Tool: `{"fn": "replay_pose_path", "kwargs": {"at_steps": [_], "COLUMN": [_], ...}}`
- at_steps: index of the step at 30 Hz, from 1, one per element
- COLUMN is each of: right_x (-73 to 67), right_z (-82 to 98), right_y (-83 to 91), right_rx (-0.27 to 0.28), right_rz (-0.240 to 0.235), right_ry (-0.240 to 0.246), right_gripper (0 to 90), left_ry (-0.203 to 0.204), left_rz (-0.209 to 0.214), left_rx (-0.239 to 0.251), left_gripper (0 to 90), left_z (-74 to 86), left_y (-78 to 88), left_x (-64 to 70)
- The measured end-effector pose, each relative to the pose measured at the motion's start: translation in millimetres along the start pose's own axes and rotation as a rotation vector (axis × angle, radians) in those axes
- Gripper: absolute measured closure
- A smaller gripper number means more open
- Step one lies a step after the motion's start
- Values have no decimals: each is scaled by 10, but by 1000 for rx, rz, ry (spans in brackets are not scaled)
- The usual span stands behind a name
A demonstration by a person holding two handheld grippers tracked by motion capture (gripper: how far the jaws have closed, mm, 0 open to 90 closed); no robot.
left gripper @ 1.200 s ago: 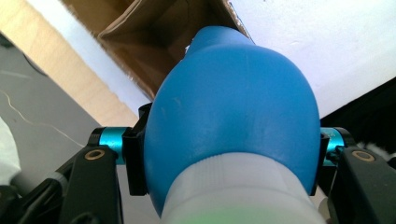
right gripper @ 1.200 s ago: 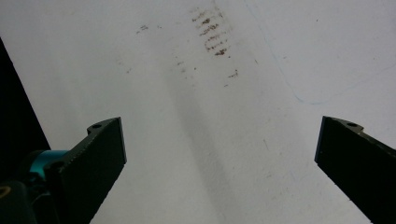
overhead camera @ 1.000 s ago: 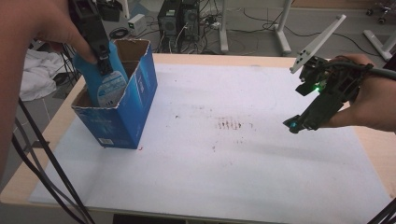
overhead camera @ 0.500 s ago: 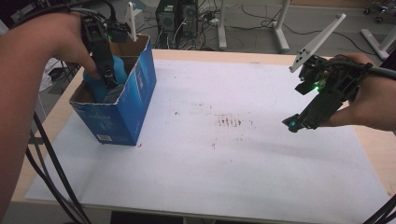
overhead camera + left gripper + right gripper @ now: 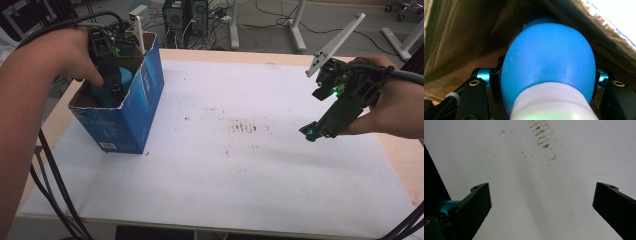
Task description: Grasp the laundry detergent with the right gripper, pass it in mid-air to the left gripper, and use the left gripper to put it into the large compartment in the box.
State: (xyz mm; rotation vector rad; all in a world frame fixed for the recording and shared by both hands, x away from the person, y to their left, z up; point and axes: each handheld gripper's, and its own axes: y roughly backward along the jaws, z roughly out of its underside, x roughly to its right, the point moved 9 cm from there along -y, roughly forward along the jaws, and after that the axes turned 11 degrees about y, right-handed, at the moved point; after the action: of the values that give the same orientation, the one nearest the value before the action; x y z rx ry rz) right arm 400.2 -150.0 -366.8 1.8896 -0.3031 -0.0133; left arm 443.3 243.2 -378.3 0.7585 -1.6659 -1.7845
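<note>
Left gripper: clamped on blue bottle, inside blue carton. Right gripper: jaws spread, nothing held, above white surface.

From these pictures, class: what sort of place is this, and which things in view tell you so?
Probably a lab or workshop. Computer towers sit on the floor among loose cables beyond the table, and metal stand legs rise nearby. The table is covered with stained white paper.

One overhead — two claw-mounted close-ups
</note>
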Motion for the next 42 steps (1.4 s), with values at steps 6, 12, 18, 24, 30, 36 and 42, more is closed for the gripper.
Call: {"fn": "replay_pose_path", "kwargs": {"at_steps": [6, 12, 18, 24, 30, 36, 42], "right_x": [4, 16, 59, 44, 42, 49, 61], "right_z": [-4, 22, 18, 23, 30, 70, 104], "right_y": [-2, 17, 75, 65, 67, 62, 44], "right_rx": [1, 2, 41, 32, 33, 22, 9], "right_rz": [-1, 3, 12, 12, 6, -3, -17], "right_ry": [-8, -13, -33, -22, -21, -29, -36], "right_gripper": [13, 13, 14, 14, 14, 14, 14], "left_ry": [6, 9, 14, 15, 24, 33, 13], "left_rz": [5, 8, 12, 12, -12, -41, -64], "left_rx": [1, 3, 10, 14, 19, 37, 54], "left_gripper": [377, 370, 331, 302, 271, 238, 208], "left_z": [-8, -7, 12, 46, 75, 109, 109], "left_y": [-5, 5, 65, 185, 321, 584, 801], "left_x": [-13, -13, -17, -5, 4, 20, 95]}}
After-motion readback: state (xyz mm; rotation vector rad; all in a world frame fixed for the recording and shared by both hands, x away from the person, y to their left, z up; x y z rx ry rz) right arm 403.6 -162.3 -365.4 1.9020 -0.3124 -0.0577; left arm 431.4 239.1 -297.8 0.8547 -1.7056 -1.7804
